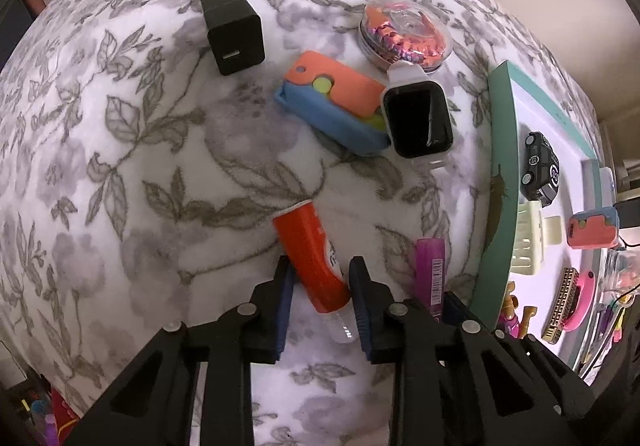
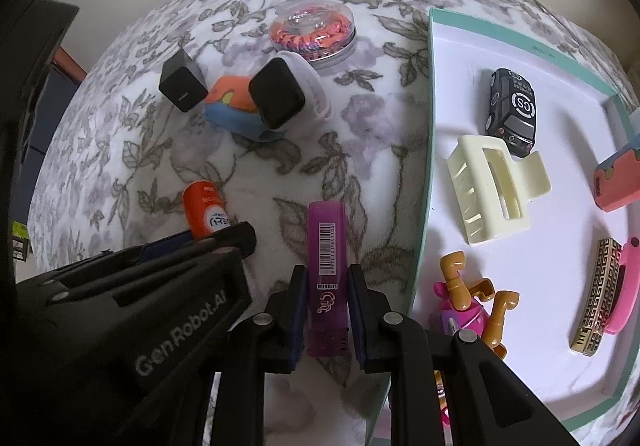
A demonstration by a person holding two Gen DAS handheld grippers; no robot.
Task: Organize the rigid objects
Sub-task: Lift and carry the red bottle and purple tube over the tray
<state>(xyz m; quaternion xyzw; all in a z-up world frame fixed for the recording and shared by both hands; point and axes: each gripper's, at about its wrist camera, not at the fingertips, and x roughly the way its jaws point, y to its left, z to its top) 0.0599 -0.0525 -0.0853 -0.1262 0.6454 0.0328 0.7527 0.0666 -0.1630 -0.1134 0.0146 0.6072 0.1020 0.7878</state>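
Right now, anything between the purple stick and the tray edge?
Nothing. In the right wrist view, only bare floral blanket separates the purple stick, held in the right tongs, from the tray edge.

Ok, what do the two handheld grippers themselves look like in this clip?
Both the left gripper and right gripper are matte black plastic with triangular cut-outs, silver pivot pins and dark blue ribbed finger pads. White "GenRobot.AI" lettering marks the left body.
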